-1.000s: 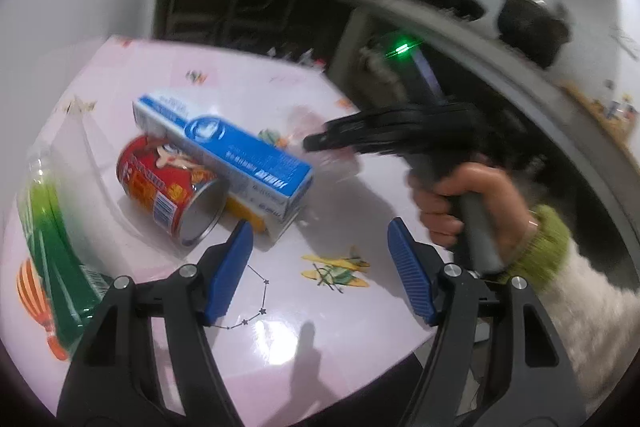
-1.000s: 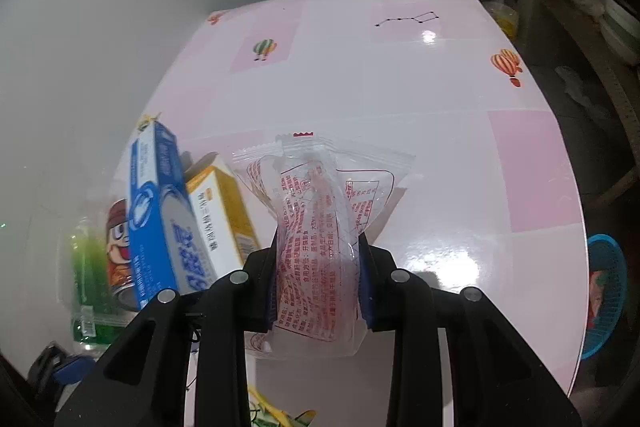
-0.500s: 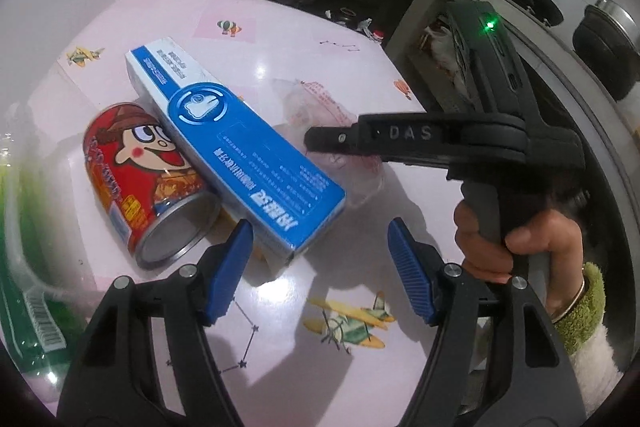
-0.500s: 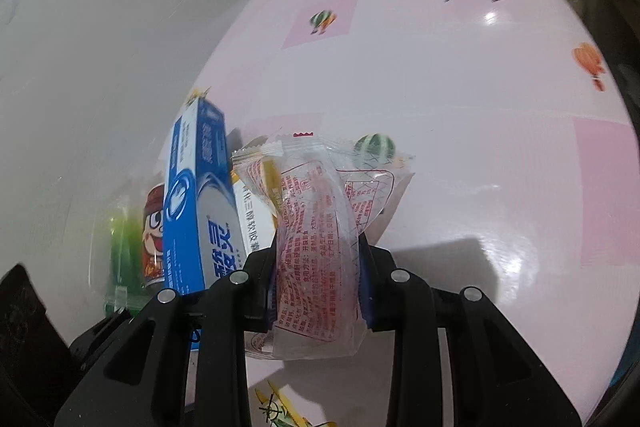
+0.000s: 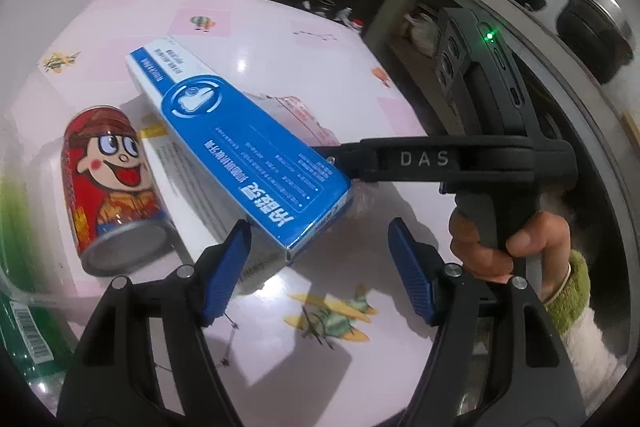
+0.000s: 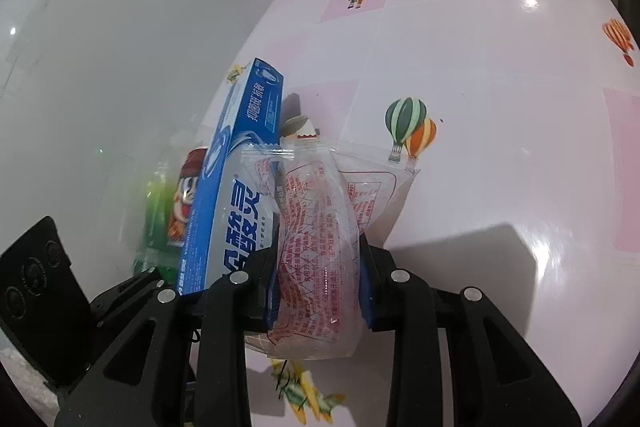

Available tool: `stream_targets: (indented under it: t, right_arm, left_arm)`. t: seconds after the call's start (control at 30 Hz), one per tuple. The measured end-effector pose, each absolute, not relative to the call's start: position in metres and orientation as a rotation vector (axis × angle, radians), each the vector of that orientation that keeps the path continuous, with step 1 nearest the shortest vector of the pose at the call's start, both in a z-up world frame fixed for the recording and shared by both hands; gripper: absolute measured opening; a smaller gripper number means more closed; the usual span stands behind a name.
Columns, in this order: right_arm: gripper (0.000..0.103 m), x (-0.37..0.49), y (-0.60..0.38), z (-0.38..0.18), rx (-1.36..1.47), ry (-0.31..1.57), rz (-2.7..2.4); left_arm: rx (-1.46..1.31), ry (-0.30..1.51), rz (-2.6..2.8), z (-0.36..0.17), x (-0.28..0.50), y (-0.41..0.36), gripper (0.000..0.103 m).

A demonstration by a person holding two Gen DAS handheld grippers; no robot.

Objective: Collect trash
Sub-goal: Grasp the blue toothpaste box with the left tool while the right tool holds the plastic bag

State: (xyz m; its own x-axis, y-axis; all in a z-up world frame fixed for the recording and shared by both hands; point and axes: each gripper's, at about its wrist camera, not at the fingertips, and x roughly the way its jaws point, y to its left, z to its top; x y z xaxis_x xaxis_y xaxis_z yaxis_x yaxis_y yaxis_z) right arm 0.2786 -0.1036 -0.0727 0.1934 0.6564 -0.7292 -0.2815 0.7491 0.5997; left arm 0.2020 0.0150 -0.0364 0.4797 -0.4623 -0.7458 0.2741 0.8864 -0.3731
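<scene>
**Q:** What has changed over the last second?

**Me:** Since a second ago my left gripper (image 5: 318,267) has slid in toward the long blue-and-white cardboard toothpaste box (image 5: 240,143), so its near end now sits just ahead of my blue pads, close to the left one. My jaws have not changed: wide apart, holding nothing. My right gripper (image 6: 320,283) has kept its grip on the crinkled clear plastic wrapper with red print (image 6: 316,235), pinched between both pads, while the view behind it has tilted.

**Q:** Where does the trash lie?

**Me:** On the glossy pink patterned table (image 5: 280,39). The box lies slanted, propped on something pale beneath it. Just beside it lies the red cartoon-printed drink can (image 5: 112,187) on its side, open end toward me. A green plastic bottle (image 5: 24,327) is at the far left edge, mostly cut off.

**Q:** How will the box handle?

**Me:** I judge it light and probably empty, stiff along its edges but easy to crush on the broad faces. I would take it across the narrow width near this end, pads on the two long sides. The glossy card may slip, and since it rests tilted it may pivot when first touched.

**Q:** And the wrapper?

**Me:** Limp and nearly weightless; it is bunched thickly enough that I expect it to stay put.
</scene>
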Motion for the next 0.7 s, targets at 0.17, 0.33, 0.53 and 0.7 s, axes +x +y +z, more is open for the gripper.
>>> stream_targets:
  t: [0.17, 0.33, 0.53, 0.7]
  right_arm:
    - [0.030, 0.250, -0.117, -0.065, 0.365, 1.195, 0.654]
    - [0.030, 0.197, -0.134, -0.054, 0.344, 1.184, 0.607]
    - [0.030, 0.131, -0.143, -0.069, 0.376, 1.225, 0.554]
    - [0.031, 0.104, -0.156, -0.074, 0.435, 1.182, 0.460]
  left_arm:
    - [-0.142, 0.962, -0.541, -0.027, 0.181, 0.003, 0.066]
    - [-0.059, 0.997, -0.696, -0.023, 0.143, -0.011, 0.066]
    - [-0.008, 1.122, -0.825, -0.034, 0.106, -0.012, 0.066]
    - [-0.053, 1.146, -0.762, -0.035, 0.106, 0.013, 0.068]
